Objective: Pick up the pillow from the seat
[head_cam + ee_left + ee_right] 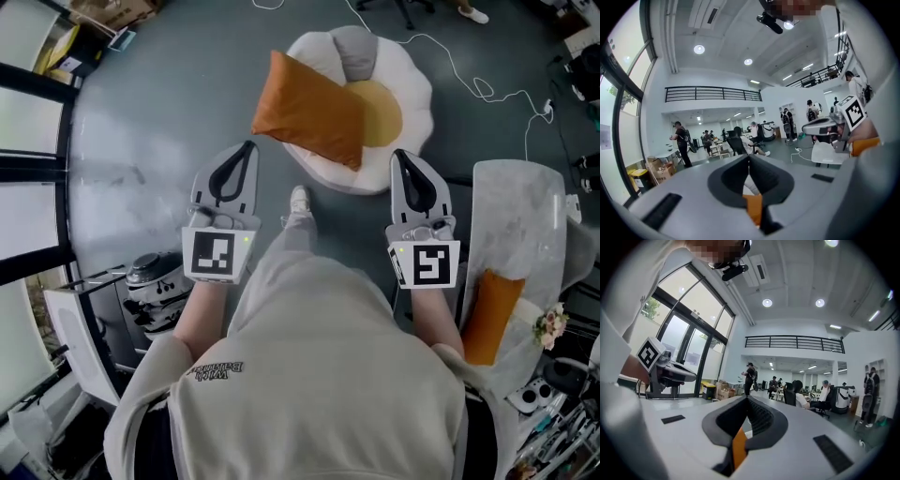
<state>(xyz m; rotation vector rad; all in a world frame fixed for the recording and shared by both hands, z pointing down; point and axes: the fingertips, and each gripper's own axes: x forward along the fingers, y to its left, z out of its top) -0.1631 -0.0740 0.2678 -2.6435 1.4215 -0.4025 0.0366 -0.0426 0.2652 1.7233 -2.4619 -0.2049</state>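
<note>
An orange pillow [309, 108] leans tilted on the left side of a white flower-shaped floor seat [412, 75] with a yellow centre. Both grippers hang in the air on the near side of the seat, pointing towards it and apart from the pillow. My left gripper [248, 145] is shut and holds nothing, its tip just below the pillow's lower left. My right gripper [399, 154] is shut too, near the seat's right front edge. In the left gripper view the jaws [749, 157] meet, with an orange sliver below them. The right gripper view shows the jaws [747, 399] meeting the same way.
A pale marble-look table [520, 216] stands at the right, with a second orange cushion [487, 314] beside it. A white cable [473, 84] snakes over the grey floor behind the seat. Equipment [155, 281] sits at the left. My shoe [299, 199] is just before the seat.
</note>
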